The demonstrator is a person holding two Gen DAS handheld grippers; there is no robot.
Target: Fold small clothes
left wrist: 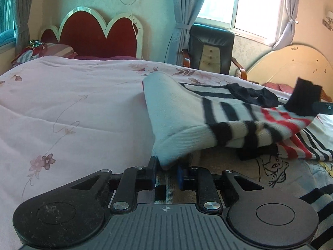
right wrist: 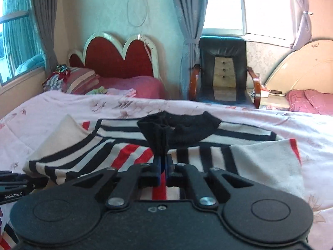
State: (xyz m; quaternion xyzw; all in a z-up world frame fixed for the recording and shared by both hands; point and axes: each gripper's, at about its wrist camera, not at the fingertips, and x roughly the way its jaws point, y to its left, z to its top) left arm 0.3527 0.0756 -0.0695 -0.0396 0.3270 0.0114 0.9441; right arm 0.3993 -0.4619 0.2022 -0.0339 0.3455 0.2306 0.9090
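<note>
A small sweater with black, white and red stripes and a black collar lies on the pink bedspread. My right gripper is shut on the sleeve's black cuff, which stands up from its jaws. The left wrist view shows that cuff raised at the far right. My left gripper pinches the folded white edge of the sleeve, and the striped sleeve stretches across from it toward the cuff. A cartoon print on the sweater's front shows below the sleeve.
The bedspread spreads wide to the left of the sweater. A red headboard and pillows are at the back, a black armchair stands under the window, and a second bed is at right.
</note>
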